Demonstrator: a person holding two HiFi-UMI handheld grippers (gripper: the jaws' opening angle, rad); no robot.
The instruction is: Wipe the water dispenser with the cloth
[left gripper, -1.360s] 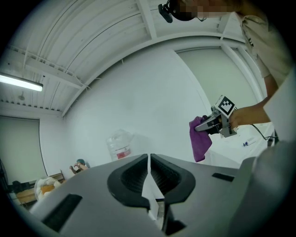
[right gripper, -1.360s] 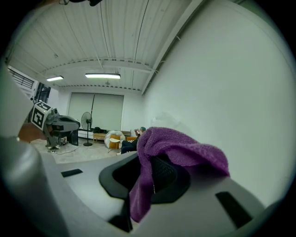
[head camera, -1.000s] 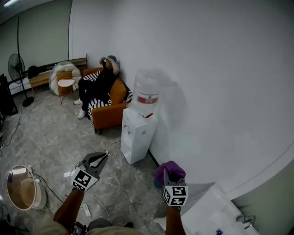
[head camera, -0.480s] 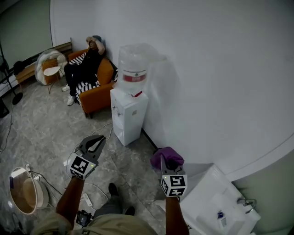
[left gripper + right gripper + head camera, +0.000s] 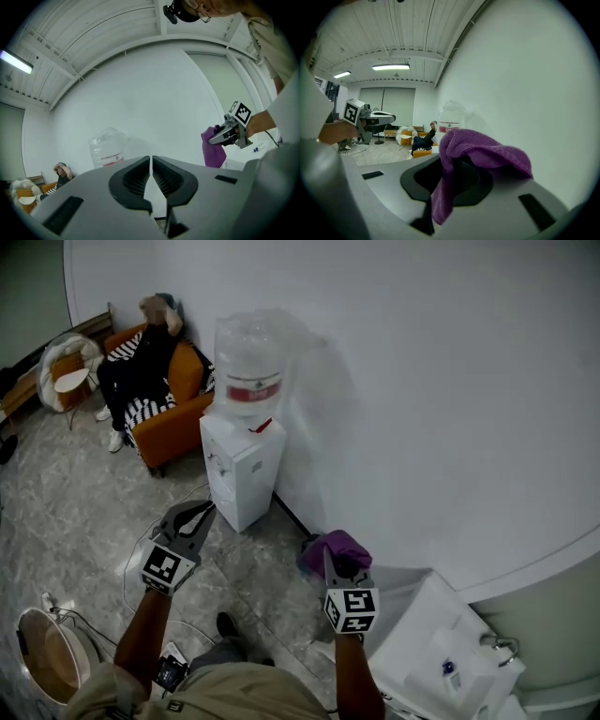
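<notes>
We hold the right tool (image 5: pixel 336 564) low & out front, jaws clamped on the purple cloth (image 5: pixel 330 547). In the right gripper view the cloth bunches up over the top of the jaws, w/ one fold hanging down through the gap btw them. The left tool (image 5: pixel 198 513) is up at about the same height. Its jaws are pressed together, only a thin slit showing in the left gripper view, nothing btw them.

The water dispenser (image 5: pixel 239 470), a white cabinet, stands on the floor (image 5: pixel 75 512) w/ its back to the white wall (image 5: pixel 450 381). A clear bottle (image 5: pixel 248 367) w/ a red label band sits upside down on top. Neither tool touches it: it's ahead of us, nearer the left tool in head view. The cloth is off to its right, apart from it, down by the wall base.

Beyond the dispenser there's an orange armchair (image 5: pixel 173 432) w/ a person (image 5: pixel 139 371) in dark clothes slumped in it, one arm raised to the head. A white cable (image 5: pixel 131 563) loops across the floor near the left tool. Bottom left a round bucket (image 5: pixel 37 667); bottom right a white sink unit (image 5: pixel 422 652) against the wall.
</notes>
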